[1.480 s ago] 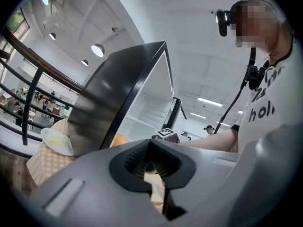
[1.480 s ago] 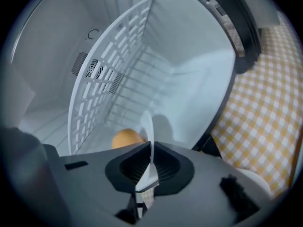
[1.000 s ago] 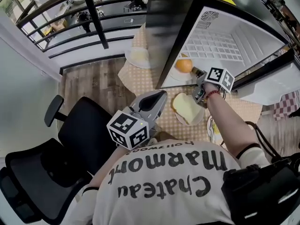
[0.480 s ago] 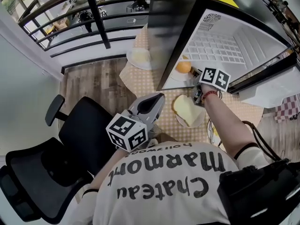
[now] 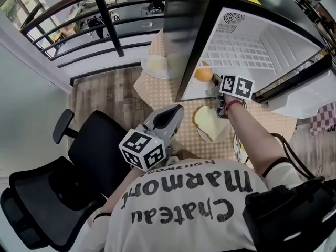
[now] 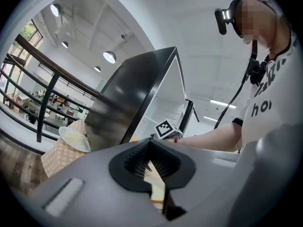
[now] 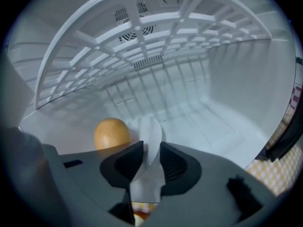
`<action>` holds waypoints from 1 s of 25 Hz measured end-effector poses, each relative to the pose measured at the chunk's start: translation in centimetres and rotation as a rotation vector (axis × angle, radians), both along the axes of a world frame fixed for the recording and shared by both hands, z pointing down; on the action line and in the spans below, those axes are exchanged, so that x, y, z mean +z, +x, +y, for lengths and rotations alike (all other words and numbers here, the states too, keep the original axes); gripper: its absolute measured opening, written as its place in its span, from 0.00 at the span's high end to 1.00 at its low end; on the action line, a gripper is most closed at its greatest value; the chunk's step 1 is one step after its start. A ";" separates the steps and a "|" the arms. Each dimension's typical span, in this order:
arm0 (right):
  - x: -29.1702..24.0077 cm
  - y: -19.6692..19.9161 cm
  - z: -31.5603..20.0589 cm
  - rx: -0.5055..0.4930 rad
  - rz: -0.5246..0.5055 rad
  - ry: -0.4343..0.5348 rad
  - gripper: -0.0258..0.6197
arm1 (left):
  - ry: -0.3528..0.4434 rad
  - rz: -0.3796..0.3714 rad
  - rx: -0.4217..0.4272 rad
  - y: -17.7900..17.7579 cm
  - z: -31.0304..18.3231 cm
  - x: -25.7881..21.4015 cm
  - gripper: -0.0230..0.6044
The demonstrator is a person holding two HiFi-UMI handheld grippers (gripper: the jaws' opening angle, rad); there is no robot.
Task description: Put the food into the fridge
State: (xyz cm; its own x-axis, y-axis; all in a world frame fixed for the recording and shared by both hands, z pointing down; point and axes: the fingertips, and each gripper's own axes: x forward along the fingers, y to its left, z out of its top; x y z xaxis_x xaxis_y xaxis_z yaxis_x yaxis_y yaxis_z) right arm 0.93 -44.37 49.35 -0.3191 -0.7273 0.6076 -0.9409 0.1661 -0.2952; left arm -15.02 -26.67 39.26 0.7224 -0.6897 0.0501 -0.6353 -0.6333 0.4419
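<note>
As the right gripper (image 7: 149,148) reaches into the mouth of the open fridge (image 5: 247,46), its jaws are opening. The rim of the white plate (image 7: 150,124) stands between them, and the pads are not pressing on it. That plate carries an orange (image 7: 111,133) and rests on the fridge's white floor, just inside the opening, so the step in hand looks like the release. To finish it cleanly, the jaws should spread fully before any retreat. The gripper should then draw straight back along its own line, low and level, so that neither pad hooks the rim. A snagged rim could drag the plate out again or tilt it enough to set the orange rolling. Because the plate sits near the front edge, it may need a gentle nudge inward for the door to clear it. The left gripper (image 5: 176,112) hangs close to the person's chest with its jaws closed tip to tip on nothing. On the checked table (image 5: 155,91), a plated slice of bread (image 5: 209,121) lies just beside the right gripper. A second plate of pale food (image 5: 156,64) sits farther off, and both are likely next.
</note>
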 end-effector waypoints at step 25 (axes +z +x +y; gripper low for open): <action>-0.2 0.4 -0.3 -0.047 0.243 0.033 0.74 | -0.014 -0.005 -0.030 0.0 -0.2 -0.1 0.95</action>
State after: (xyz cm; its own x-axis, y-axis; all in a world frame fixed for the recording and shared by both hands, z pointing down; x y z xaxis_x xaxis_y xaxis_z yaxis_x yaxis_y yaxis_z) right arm 1.30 -44.68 49.19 -0.2003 -0.7359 0.6468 -0.9746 0.2173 -0.0545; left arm -14.98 -26.84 39.19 0.7010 -0.7104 0.0630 -0.6562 -0.6078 0.4472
